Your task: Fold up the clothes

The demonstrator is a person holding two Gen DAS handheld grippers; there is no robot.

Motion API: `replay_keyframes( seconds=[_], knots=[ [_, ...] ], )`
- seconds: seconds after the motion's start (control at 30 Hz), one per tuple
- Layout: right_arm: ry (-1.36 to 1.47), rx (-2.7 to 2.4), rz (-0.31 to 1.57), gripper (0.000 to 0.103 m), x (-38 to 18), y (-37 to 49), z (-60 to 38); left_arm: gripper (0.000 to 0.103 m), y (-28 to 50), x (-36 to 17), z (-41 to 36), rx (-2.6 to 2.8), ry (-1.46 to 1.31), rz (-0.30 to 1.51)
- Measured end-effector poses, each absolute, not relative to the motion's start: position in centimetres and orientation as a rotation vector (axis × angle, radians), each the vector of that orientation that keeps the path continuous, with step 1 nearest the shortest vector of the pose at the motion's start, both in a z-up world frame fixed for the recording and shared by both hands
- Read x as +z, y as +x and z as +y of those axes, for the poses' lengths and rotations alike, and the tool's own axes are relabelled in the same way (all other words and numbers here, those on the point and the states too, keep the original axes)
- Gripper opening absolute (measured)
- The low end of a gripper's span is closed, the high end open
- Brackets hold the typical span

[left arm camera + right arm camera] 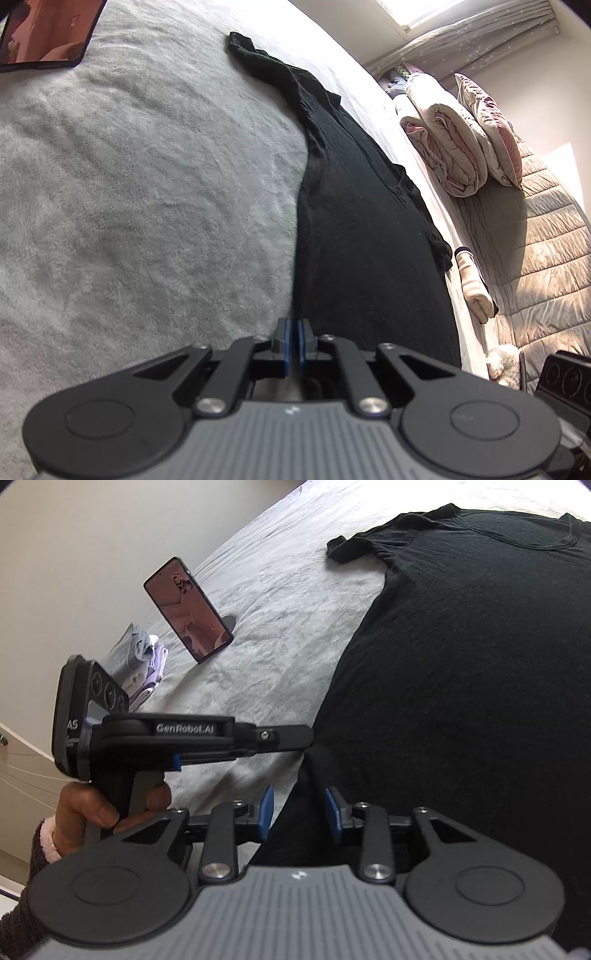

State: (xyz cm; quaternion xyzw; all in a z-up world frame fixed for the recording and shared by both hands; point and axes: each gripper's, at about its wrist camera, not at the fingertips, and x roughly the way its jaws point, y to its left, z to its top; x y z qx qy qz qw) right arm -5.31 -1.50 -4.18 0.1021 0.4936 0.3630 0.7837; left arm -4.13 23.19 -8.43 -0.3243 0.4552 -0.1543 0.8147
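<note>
Bed (129,184): T-shirt (351,221) lies collar-away.

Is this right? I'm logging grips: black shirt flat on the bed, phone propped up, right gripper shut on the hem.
Not quite. The right gripper is open, its fingers apart around the shirt hem, as the right wrist view shows. The rest stands.

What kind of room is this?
Most likely a bedroom. A black T-shirt lies on a bed, a rolled quilt sits nearby, and there are curtains.
</note>
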Motion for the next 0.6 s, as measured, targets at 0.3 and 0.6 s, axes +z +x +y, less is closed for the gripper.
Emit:
replay_keyframes(
  seconds=[0.3,0.6],
  knots=[
    [0.035,0.779,1.007,0.035,-5.1,-10.4,1.4,0.01,-3.7,-8.7,23.0,-0.322,-0.72,0.959],
    [0.025,0.779,0.945,0.005,-4.8,-12.0,1.4,0.011,-3.2,-9.4,22.8,-0.312,-0.804,0.922]
  ],
)
